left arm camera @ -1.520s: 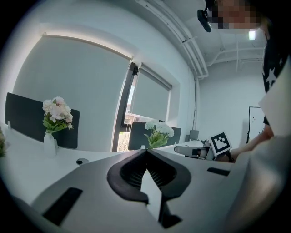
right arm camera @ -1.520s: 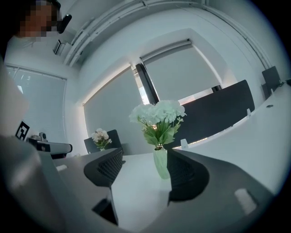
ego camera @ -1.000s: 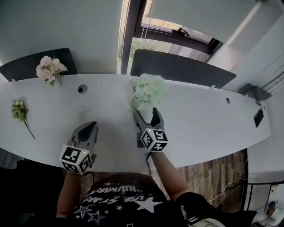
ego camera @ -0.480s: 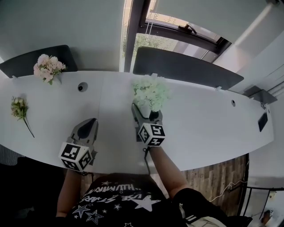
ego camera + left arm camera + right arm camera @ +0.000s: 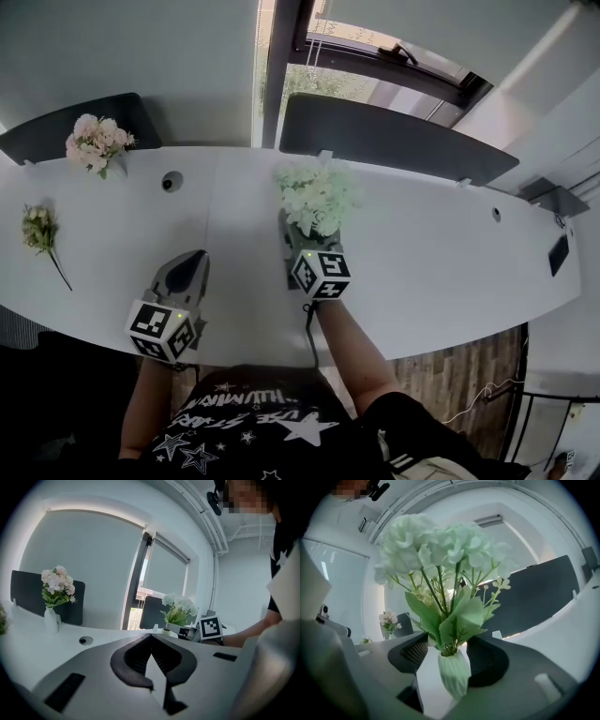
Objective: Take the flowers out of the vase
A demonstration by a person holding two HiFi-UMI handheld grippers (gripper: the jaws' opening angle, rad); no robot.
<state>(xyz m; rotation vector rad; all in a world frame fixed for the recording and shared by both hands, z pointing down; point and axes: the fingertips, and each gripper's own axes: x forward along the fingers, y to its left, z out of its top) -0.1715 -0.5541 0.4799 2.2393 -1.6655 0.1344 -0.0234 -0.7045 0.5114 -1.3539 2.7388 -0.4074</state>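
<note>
Long white desk [image 5: 450, 272] under a window [image 5: 375, 52], with dark screens [image 5: 394, 141] standing along its back edge. Vase [image 5: 453, 674], pale green and ribbed, stands about midway along the desk, nearer the back edge than the front. White-green flowers [image 5: 317, 195] are in it, stems down through the neck, so no part of the task is done yet. Right gripper [image 5: 309, 242] lies level with the vase between its jaws, the pads flanking the neck and shoulder. Those jaws have just been closing and stand part way in. A strip of desk shows between one pad and the vase, so I judge them not yet clamped. Purpose looks plain: pin the vase to the desk so it neither lifts nor tips when the stems are drawn. Left gripper [image 5: 192, 261] sits near the front edge, well apart from the vase, tips together, nothing between them. It is likely the free tool for the stems, and it would need to open first. The low hold on the vase leaves stems and leaves bare above for that. Second vase with pink flowers [image 5: 94, 142] at the back left corner; a loose sprig [image 5: 39, 232] flat near the left end; a cable hole [image 5: 170, 182] close to the back edge. Risk, as I judge it: narrow base, top-heavy bunch.
</note>
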